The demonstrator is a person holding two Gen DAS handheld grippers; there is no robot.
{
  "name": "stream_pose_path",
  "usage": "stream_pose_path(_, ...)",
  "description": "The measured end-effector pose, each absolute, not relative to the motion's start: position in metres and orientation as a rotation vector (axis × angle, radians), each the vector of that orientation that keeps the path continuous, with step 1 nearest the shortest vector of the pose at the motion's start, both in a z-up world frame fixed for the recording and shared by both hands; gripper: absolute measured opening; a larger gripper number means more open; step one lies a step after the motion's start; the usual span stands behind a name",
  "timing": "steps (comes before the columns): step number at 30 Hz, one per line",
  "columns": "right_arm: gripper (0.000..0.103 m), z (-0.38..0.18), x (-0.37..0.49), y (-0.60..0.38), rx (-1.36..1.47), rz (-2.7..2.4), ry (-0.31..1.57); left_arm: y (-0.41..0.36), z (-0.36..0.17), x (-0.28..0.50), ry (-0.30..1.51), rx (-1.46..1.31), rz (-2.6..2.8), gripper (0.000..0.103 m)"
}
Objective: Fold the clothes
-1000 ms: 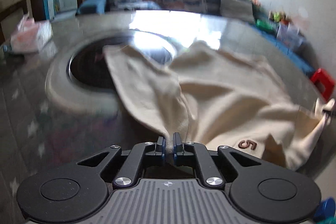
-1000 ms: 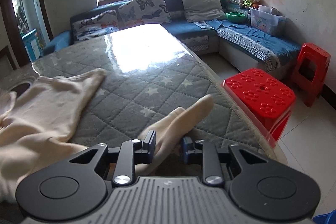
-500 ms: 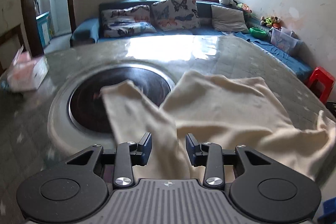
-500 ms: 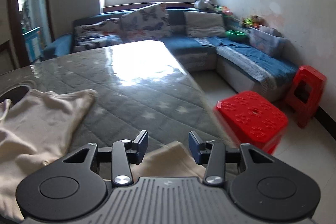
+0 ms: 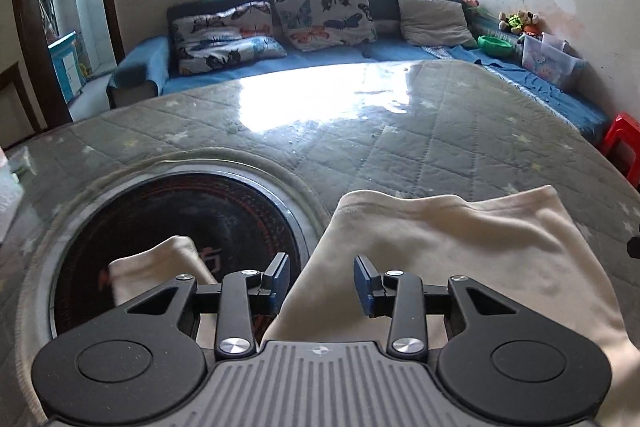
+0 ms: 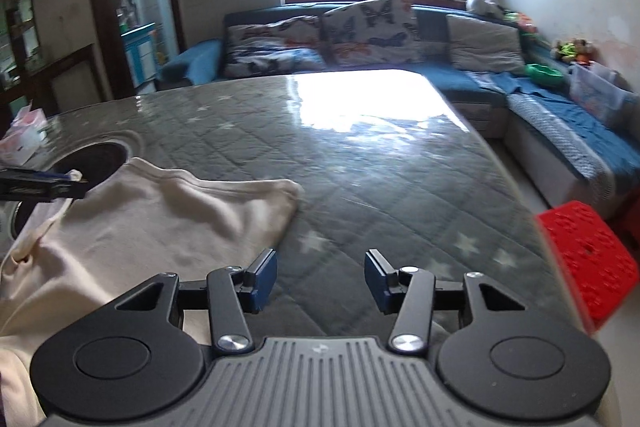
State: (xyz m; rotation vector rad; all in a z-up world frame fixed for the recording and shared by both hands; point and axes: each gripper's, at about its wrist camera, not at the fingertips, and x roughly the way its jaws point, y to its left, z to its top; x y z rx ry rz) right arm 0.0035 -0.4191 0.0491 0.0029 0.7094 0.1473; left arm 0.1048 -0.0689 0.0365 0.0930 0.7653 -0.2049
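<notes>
Both claws have let go of the cream garment (image 5: 460,251) and are opening. Left claw (image 5: 321,285) and right claw (image 6: 320,281) hold nothing; one sleeve (image 5: 160,259) lies across the round black cooktop (image 5: 180,211) set in the surface (image 6: 380,167).

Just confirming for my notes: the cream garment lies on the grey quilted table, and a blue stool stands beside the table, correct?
Not quite: the stool is red, as the right wrist view shows. The cream garment does lie on the grey quilted table.

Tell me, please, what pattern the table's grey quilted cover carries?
Pale stars on the grey diamond-quilted cover, clearest in the right wrist view.
</notes>
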Motion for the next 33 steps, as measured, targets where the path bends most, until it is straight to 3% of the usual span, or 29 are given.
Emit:
stream_pose_path(6,0.049,0.045,0.035,-0.408,-0.007,0.208,0.731,-0.067,0.026,0.124,0.803,0.074,-0.229,0.041)
stream_pose_path(7,0.049,0.043,0.041,-0.406,-0.004,0.216,0.737,-0.066,0.026,0.126,0.805,0.065,-0.239,0.038)
stream_pose_path(9,0.049,0.038,0.053,-0.403,0.002,0.229,0.751,-0.065,0.026,0.128,0.810,0.037,-0.267,0.015)
stream_pose_path(11,0.049,0.033,0.064,-0.401,0.008,0.235,0.766,-0.064,0.026,0.127,0.802,0.023,-0.284,0.005)
stream_pose_path(16,0.048,0.024,0.080,-0.397,0.002,0.222,0.781,-0.077,0.042,0.092,0.680,0.080,-0.410,0.004)
stream_pose_path(24,0.048,0.020,0.085,-0.401,0.005,0.207,0.790,-0.099,0.050,0.037,0.639,0.166,-0.710,0.011)
stream_pose_path(28,0.048,0.021,0.087,-0.401,-0.001,0.207,0.790,-0.094,0.052,0.042,0.624,0.175,-0.651,0.025)
stream_pose_path(30,0.048,0.022,0.087,-0.401,-0.003,0.209,0.791,-0.095,0.047,0.047,0.640,0.196,-0.637,0.043)
stream_pose_path(33,0.048,0.023,0.087,-0.400,-0.005,0.214,0.793,-0.098,0.039,0.054,0.663,0.226,-0.621,0.045)
